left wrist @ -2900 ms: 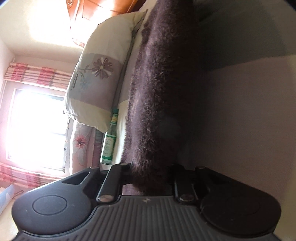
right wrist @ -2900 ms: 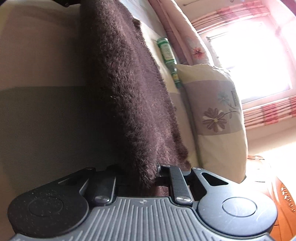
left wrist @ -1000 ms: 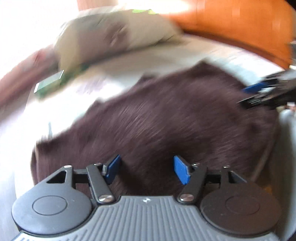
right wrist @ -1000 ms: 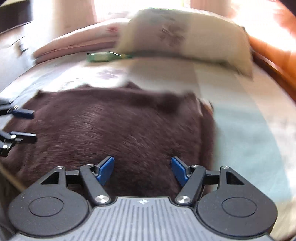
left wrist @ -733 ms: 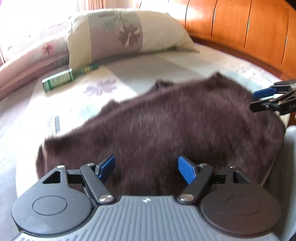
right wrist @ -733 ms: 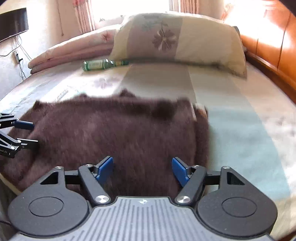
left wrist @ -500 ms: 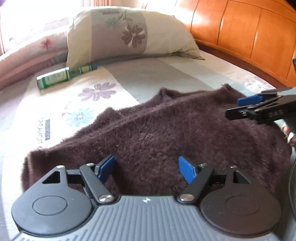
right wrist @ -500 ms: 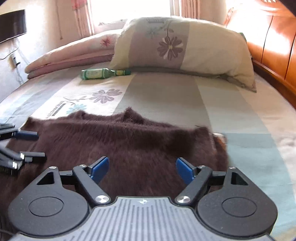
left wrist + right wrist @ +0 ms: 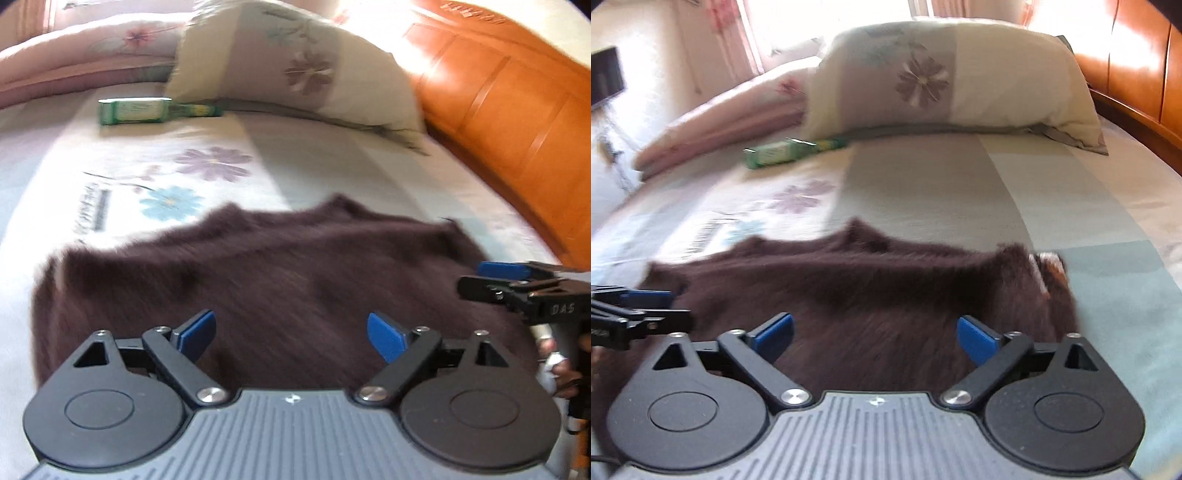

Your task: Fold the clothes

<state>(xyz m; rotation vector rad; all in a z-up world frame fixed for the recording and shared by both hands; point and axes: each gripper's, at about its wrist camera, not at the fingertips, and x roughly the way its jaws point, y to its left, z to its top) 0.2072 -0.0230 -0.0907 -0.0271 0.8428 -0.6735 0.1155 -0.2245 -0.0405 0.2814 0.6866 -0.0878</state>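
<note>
Left wrist: blurred sweater apparently lies under spread left tongs.

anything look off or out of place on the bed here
Yes: a green bottle lies on its side on the bedspread, its neck tucked against the flowered pillow, an odd thing on a bed. The brown sweater lies spread with its far edge wavy, not straight. Both grippers are open above it.

Flowered pale bedsheet is spread across the frame. Cream floral pillow is seen at 12 o'clock, orange wooden headboard at 2, sunlit curtained window at 11.
</note>
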